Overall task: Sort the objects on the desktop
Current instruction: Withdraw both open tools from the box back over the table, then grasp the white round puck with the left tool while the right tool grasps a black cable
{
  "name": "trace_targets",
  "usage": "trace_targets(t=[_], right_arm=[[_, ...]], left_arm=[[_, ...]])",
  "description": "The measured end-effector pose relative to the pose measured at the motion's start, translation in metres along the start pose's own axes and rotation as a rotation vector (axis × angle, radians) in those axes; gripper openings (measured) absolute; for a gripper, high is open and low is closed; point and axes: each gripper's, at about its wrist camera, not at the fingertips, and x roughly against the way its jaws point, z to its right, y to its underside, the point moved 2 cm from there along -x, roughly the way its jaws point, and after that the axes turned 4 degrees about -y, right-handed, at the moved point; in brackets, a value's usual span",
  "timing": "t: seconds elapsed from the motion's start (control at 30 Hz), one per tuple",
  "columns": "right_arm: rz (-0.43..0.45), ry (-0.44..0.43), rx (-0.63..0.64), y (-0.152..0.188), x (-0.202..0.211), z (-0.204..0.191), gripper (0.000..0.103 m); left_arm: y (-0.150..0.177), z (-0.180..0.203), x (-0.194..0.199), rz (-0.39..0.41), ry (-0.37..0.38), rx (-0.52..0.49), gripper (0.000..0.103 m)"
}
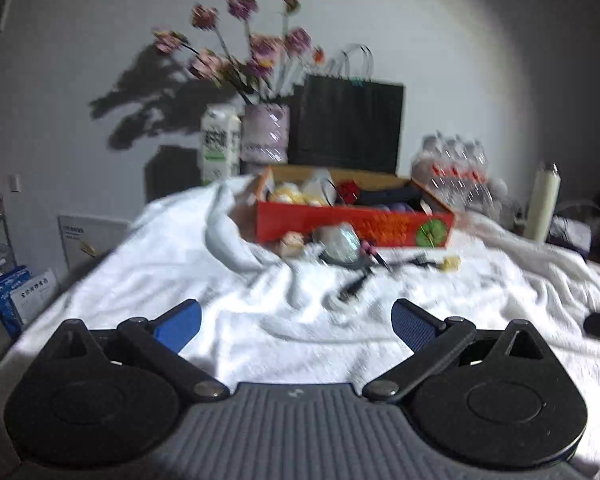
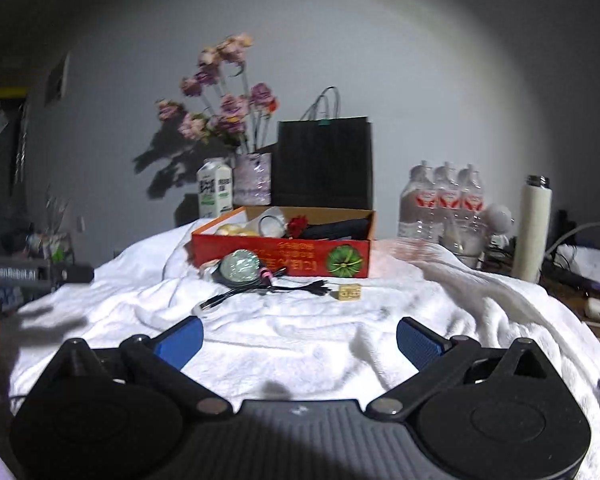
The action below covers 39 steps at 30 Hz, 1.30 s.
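A red cardboard box [image 2: 280,258] [image 1: 352,226] stands on the white blanket [image 2: 320,332] [image 1: 260,320], holding yellow items, a red flower and dark things. In front of it lie a glassy ball on a dark base [image 2: 241,267] [image 1: 340,242], black cables [image 2: 268,290] [image 1: 352,286] and a small yellowish block [image 2: 349,292] [image 1: 449,263]. My right gripper [image 2: 299,340] is open over the blanket, well short of these objects, nothing between its blue pads. My left gripper [image 1: 296,326] is open too, empty, also short of the clutter. The left wrist view is blurred.
Behind the box stand a milk carton [image 2: 215,189], a vase of purple flowers [image 2: 253,178], a black paper bag [image 2: 324,164], a pack of water bottles [image 2: 440,204] and a white flask [image 2: 532,228]. The other gripper [image 2: 36,273] shows at the left edge. Cluttered desk at right.
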Motion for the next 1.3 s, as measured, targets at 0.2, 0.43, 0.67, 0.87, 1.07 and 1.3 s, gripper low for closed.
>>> trace_targets(t=[0.2, 0.43, 0.67, 0.87, 1.07, 1.3], right_arm=[[-0.016, 0.045, -0.092, 0.008, -0.019, 0.026, 0.093], [-0.078, -0.06, -0.139, 0.004, -0.068, 0.027, 0.078], [-0.176, -0.273, -0.259, -0.018, -0.153, 0.023, 0.06], [-0.281, -0.335, -0.338, -0.033, -0.235, 0.008, 0.048], [-0.408, -0.31, -0.383, -0.024, -0.31, -0.009, 0.02], [-0.275, -0.291, -0.341, -0.026, -0.256, -0.008, 0.003]], left_arm=[[0.01, 0.018, -0.022, -0.027, 0.019, -0.057, 0.103], [0.002, 0.032, -0.071, -0.05, 0.081, -0.123, 0.1], [-0.008, 0.047, -0.141, -0.125, 0.145, -0.191, 0.082], [-0.008, 0.039, -0.176, -0.237, 0.217, -0.086, 0.062], [-0.005, 0.035, -0.174, -0.245, 0.223, -0.072, 0.04], [-0.001, 0.036, -0.153, -0.198, 0.232, -0.079, 0.04]])
